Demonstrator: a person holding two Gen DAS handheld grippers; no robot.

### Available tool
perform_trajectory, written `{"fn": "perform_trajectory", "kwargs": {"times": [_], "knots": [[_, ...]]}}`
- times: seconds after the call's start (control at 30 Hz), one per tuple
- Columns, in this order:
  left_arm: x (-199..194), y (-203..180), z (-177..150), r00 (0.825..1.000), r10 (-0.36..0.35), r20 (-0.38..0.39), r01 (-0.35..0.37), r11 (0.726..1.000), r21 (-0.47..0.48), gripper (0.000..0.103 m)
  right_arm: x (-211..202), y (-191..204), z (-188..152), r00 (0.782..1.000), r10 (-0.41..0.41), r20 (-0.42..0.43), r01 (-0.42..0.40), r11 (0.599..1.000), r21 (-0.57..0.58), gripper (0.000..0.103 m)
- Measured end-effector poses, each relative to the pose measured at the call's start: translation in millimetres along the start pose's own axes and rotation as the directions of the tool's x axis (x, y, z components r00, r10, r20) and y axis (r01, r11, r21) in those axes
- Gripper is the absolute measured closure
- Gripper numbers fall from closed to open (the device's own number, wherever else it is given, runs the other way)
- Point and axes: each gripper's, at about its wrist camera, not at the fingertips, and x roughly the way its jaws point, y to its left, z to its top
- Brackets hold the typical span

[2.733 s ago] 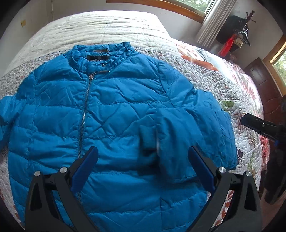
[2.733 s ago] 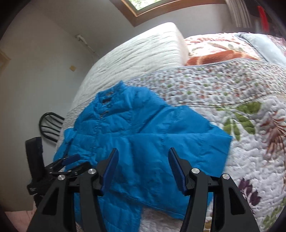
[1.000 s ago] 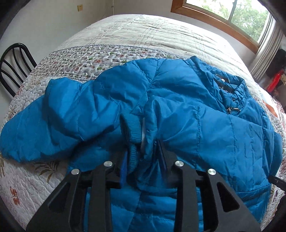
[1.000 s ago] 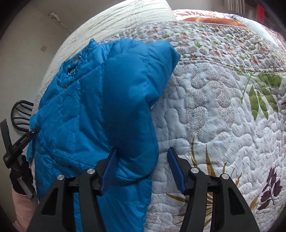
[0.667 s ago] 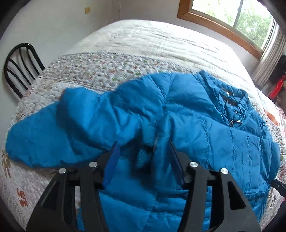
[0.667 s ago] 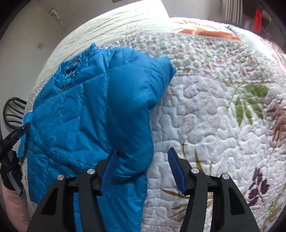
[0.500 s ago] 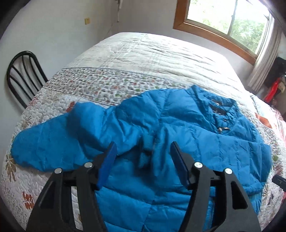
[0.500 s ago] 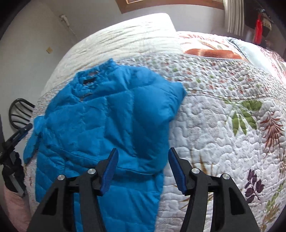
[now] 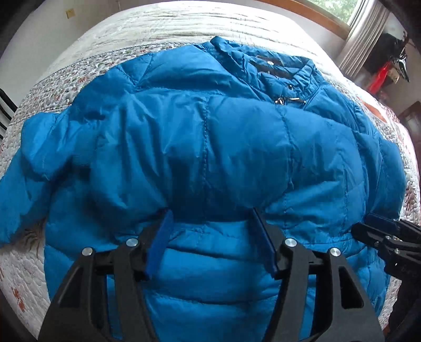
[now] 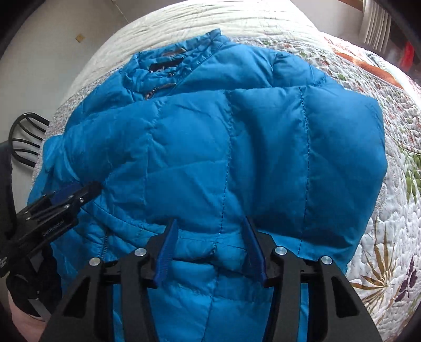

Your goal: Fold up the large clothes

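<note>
Jacket: blue quilted puffer, spread over the quilt on the bed, directly below and ahead of both tongs; collar at the far end, well beyond the fingertips.
Sleeves: both folded across the chest; a cuff edge lies just at the tips of each pair of tongs.
Left tongs: released — blue pads parted over the lower edge of the folded sleeve, padded fabric between them, no pad seen pressing on it; jaws just opened wider.
Right tongs: parted astride a stitched seam at the sleeve's hem, fabric bulging between the pads, no clamping visible — jaws just narrowed somewhat.
Spacing: each pair visible at the edge of the other's view, side by side over the jacket's lower half.
Chair: black, beyond the left tongs, beside the bed.
Window: wood-framed, far beyond the collar.
</note>
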Motion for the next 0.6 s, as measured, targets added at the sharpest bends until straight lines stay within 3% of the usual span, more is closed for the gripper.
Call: {"fn": "perform_trajectory", "kwargs": {"times": [0.3,0.43,0.53,0.6], "knots": [[6,-5,-3,1.000,0.012,0.018,-0.013,0.999,0.042,0.042,8,3,-7,0.999,-0.017,0.034,0.017,1.000,-0.007,0.053],[4,-2,6,1.000,-0.007,0.000,0.007,0.999,0.031,0.043,3,0,-1,1.000,-0.001,0.007,0.001,1.000,-0.001,0.051],[-16,12,7,1.000,-0.021,0.003,0.021,1.000,0.001,0.049,-19,0,-3,0.998,0.043,0.043,-0.044,0.999,0.022,0.051],[-42,30,3,0.998,-0.020,0.063,0.021,1.000,-0.022,0.043,-41,4,-10,0.994,0.060,0.095,-0.061,0.998,0.014,0.050]]}}
